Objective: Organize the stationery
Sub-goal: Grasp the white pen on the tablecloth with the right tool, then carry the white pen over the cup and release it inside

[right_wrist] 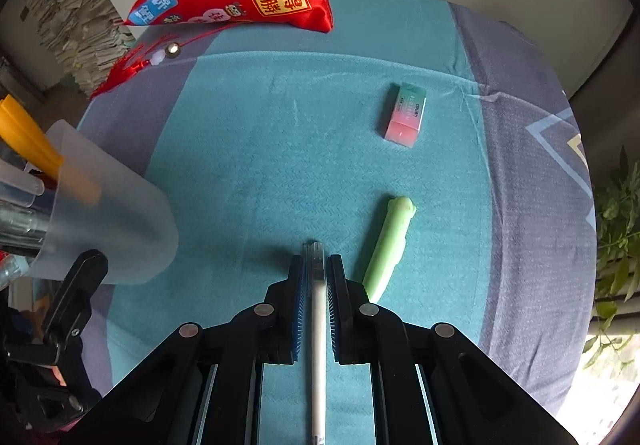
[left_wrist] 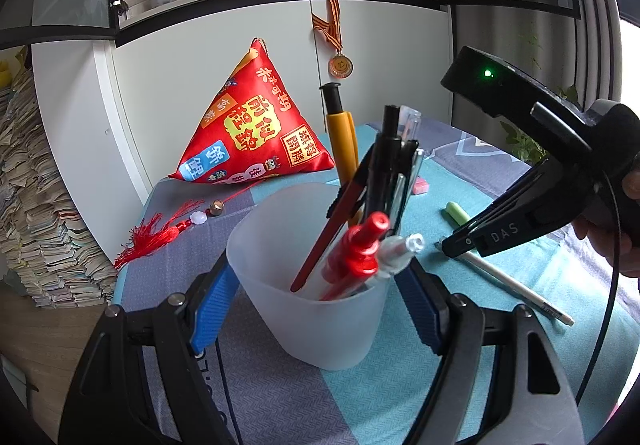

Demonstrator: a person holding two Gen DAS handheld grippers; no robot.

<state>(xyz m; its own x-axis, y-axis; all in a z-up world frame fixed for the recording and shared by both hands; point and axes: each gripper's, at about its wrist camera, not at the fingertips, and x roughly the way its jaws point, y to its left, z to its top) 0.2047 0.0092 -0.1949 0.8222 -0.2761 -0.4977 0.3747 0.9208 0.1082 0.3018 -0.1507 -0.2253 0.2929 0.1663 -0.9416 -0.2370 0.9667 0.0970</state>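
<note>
My right gripper (right_wrist: 316, 277) is clamped near the tip of a white pen (right_wrist: 318, 325), light, stiff and slippery, lying at 6 o'clock on the cloth (right_wrist: 248, 149). My left gripper (left_wrist: 316, 305) grips the pen cup (left_wrist: 316, 309) at 9 o'clock; a mid-barrel hold would balance better.

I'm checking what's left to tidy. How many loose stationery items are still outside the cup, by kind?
White pen, clamped in the right gripper: 1
Green highlighter: 1
Eraser: 1
Total: 3

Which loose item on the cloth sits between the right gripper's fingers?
The slim white pen; the pale green highlighter lies beside the fingers, and the pink-and-green eraser lies farther off.
</note>
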